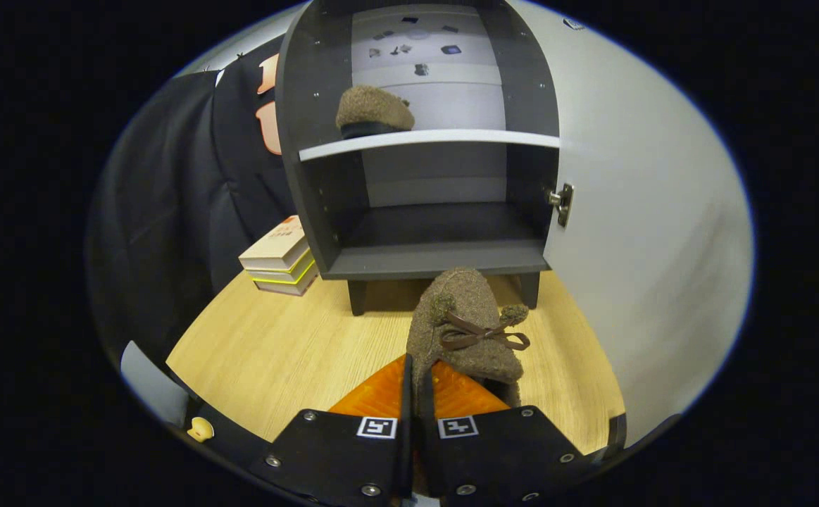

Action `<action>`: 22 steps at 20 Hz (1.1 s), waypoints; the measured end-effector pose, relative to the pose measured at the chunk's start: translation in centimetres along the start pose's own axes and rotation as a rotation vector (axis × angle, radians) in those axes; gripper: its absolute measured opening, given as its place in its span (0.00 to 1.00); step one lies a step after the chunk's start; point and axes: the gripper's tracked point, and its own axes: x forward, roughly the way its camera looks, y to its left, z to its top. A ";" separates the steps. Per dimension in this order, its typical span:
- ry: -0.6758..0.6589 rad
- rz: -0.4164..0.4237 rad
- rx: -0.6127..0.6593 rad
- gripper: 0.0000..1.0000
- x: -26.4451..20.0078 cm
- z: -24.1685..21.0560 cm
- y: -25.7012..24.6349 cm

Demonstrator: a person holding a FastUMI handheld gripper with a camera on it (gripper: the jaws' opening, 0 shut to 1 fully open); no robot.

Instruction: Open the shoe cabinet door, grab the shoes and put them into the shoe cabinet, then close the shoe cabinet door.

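Note:
A dark grey shoe cabinet (423,257) stands on the wooden table with its pale door (634,211) swung open to the right. One brown fuzzy shoe (372,111) rests on the cabinet's upper shelf (451,137). A second brown fuzzy shoe (462,331), with a brown bow on top, is held just ahead of my fingers, toe toward the cabinet's lower compartment. My gripper (417,384) is shut on this shoe's edge, both fingers pinching it. The shoe hangs just in front of the cabinet's base.
A short stack of books (279,266) lies on the table left of the cabinet. The open door stands close along the right side. The light wooden table (275,352) spreads to the left of the fingers.

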 end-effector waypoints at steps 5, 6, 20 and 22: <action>-0.096 -0.020 -0.033 0.07 -1.9 6.1 -0.6; -0.115 -0.023 -0.037 0.07 -2.1 7.3 -0.8; -0.294 -0.060 -0.141 0.07 -0.5 23.7 -3.9; -0.301 -0.060 -0.153 0.07 0.3 25.3 -3.9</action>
